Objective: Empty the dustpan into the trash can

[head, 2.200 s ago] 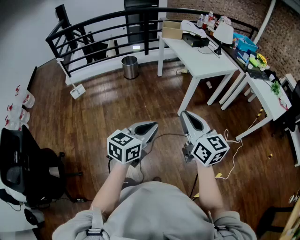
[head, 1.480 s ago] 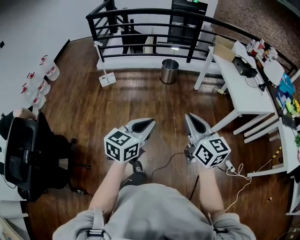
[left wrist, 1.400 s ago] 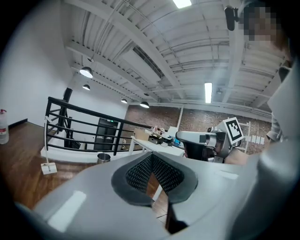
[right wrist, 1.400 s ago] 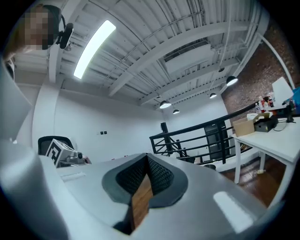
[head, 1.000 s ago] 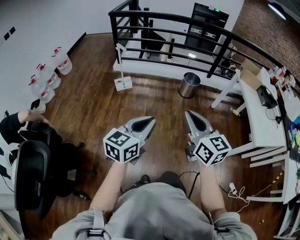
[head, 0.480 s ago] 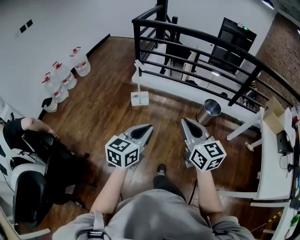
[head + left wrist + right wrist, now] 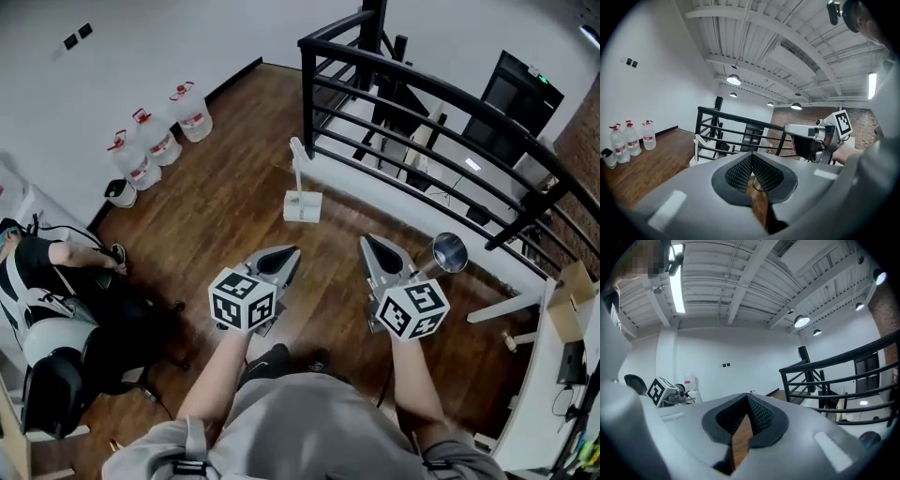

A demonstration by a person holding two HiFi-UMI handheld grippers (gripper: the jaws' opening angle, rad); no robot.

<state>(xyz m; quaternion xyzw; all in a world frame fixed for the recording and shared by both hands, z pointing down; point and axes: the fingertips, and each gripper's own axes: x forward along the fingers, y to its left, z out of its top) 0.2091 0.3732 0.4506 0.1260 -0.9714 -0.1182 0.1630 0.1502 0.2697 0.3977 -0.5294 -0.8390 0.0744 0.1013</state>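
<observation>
A white dustpan [image 7: 302,205] stands on the wood floor with its long handle [image 7: 297,161] upright, close to the black railing [image 7: 422,105]. To its right, by the railing's foot, stands a round steel trash can [image 7: 448,252]. My left gripper [image 7: 285,254] and right gripper [image 7: 369,243] are held side by side in front of my body, above the floor and short of both objects. Both are shut with nothing between the jaws. In the left gripper view the shut tips [image 7: 751,157] point toward the railing, with the dustpan handle [image 7: 697,143] at left and the right gripper [image 7: 788,128] at right.
Three water jugs [image 7: 156,141] and a small black bin [image 7: 119,192] line the white wall at left. A seated person in a black chair [image 7: 56,291] is at the far left. A white desk [image 7: 553,394] and a cardboard box [image 7: 574,311] are at right.
The view has swung and advanced across the floor: dustpan and trash can have come nearer, the desks have slid off to the right. Both grippers stay shut and side by side.
</observation>
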